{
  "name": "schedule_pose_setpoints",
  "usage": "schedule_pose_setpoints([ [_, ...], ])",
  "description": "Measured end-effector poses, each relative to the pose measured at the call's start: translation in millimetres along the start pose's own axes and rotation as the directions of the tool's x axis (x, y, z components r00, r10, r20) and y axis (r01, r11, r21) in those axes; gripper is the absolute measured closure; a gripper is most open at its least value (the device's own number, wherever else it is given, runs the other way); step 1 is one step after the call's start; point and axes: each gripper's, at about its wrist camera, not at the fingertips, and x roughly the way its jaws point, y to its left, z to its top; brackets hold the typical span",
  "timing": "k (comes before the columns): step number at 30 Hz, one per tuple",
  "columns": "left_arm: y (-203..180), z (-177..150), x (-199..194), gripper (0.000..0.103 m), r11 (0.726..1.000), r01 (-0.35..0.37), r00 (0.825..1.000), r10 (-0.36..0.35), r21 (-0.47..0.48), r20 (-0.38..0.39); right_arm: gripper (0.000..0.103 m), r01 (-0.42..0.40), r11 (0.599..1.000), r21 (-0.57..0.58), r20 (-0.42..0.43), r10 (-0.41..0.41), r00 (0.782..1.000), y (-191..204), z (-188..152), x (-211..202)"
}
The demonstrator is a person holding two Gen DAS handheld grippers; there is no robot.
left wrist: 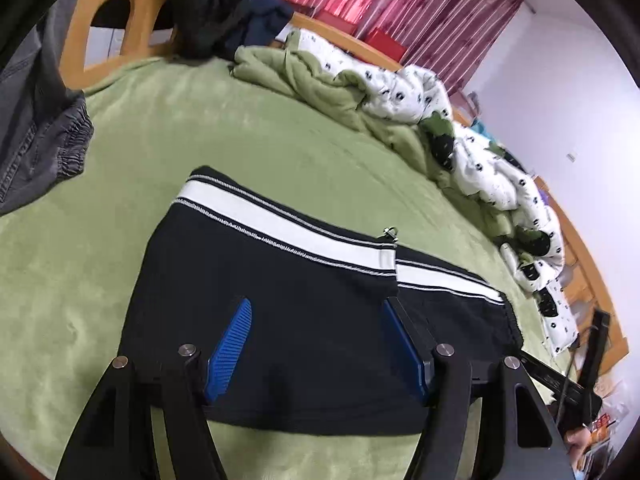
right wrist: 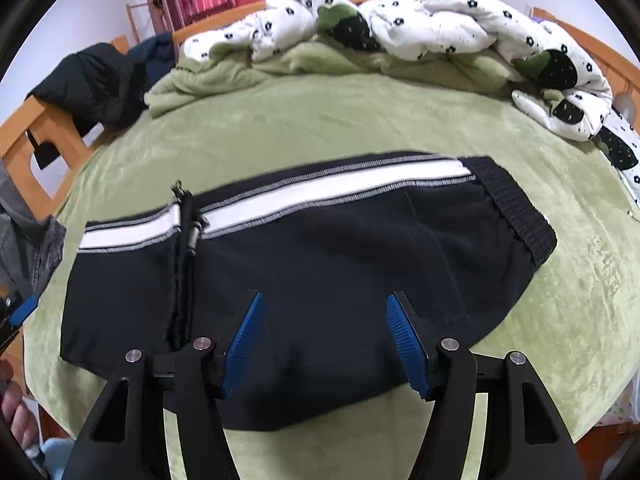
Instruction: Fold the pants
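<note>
Black pants (left wrist: 288,320) with a white side stripe lie folded into a short flat bundle on the green blanket (left wrist: 200,132). In the right wrist view the pants (right wrist: 320,264) show a ribbed cuff at the right end and a zipper pull near the left. My left gripper (left wrist: 316,308) is open, blue pads spread, just above the near part of the pants. My right gripper (right wrist: 324,304) is open too, over the near edge of the bundle. Neither holds cloth.
A rumpled white flowered quilt (right wrist: 440,28) and green cover lie along the far side of the bed. Grey trousers (left wrist: 36,120) hang at the left. Dark clothes (right wrist: 92,80) drape the wooden bed frame (left wrist: 132,8). Red curtains hang behind.
</note>
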Motion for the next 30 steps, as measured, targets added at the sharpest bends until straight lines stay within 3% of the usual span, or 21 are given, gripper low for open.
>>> schedule_pose_setpoints([
  [4,-10.3,4.9,11.7,0.038,0.999,-0.026,1.0,0.026,0.019,0.009,0.039,-0.022,0.998,0.055,-0.019,0.023,1.0,-22.4,-1.9,-2.3],
  [8,-17.5,7.5,15.7,0.038,0.999,0.047,0.999,-0.047,-0.012,-0.006,0.039,-0.023,0.993,0.12,-0.007,0.024,1.0,-40.7,-1.4,-7.3],
  [15,-30.3,6.4,16.6,0.038,0.996,0.075,0.997,-0.073,0.048,-0.024,0.039,0.019,0.988,0.153,-0.008,-0.018,1.0,-57.3,-4.0,-11.5],
  [22,-13.8,10.3,22.3,0.038,0.982,0.168,0.983,-0.174,-0.082,-0.065,0.039,0.019,0.972,0.233,-0.008,-0.018,1.0,-78.9,-4.4,-12.2],
  [30,-11.9,11.3,19.2,0.038,0.987,0.144,0.988,-0.147,-0.071,-0.047,0.039,0.016,0.964,0.265,-0.014,-0.012,1.0,-78.2,-1.2,-6.6],
])
